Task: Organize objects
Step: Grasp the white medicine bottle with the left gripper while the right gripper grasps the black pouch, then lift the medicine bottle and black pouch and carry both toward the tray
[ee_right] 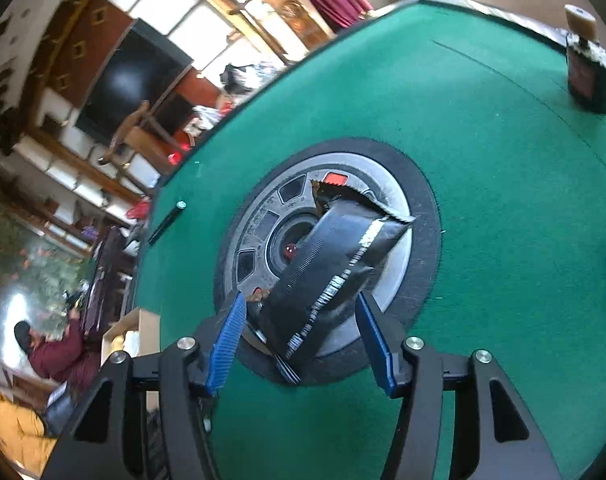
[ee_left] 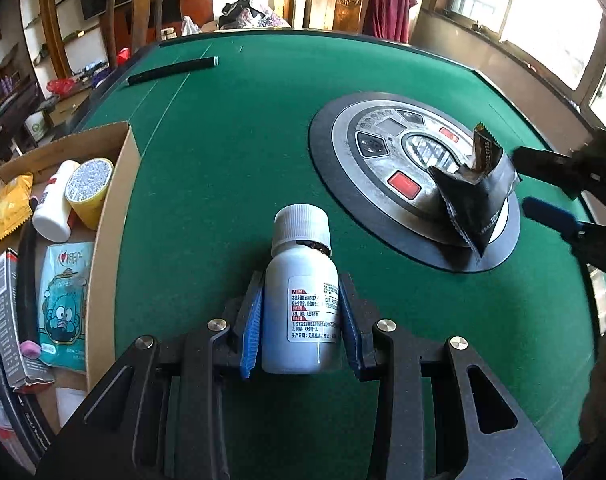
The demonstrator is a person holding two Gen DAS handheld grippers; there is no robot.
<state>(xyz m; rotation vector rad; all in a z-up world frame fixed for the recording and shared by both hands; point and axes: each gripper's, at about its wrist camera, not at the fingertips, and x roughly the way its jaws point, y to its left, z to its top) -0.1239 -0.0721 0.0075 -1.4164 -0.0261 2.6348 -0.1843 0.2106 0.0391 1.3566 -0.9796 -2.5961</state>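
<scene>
Left gripper [ee_left: 301, 320] pinches the bottle [ee_left: 301, 300] — carry it level to the box [ee_left: 115, 184]; right gripper [ee_right: 301, 340] (spread) straddles the packet [ee_right: 335, 264].

left tool [ee_left: 301, 320] clamped w/ both pads gripping; right tool [ee_right: 303, 338] spread wide, tilted.

Daylight pours in from the windows [ee_left: 543, 20] at the upper right of my left view, blown out to white. It leaves a pale sheen on the green felt [ee_left: 231, 152] and glare on the silver centre dial [ee_left: 383, 160]. My right view is tilted and softly blurred, worst toward its left edge. Fisheye bending curves both frames, with dark vignetted corners.
</scene>
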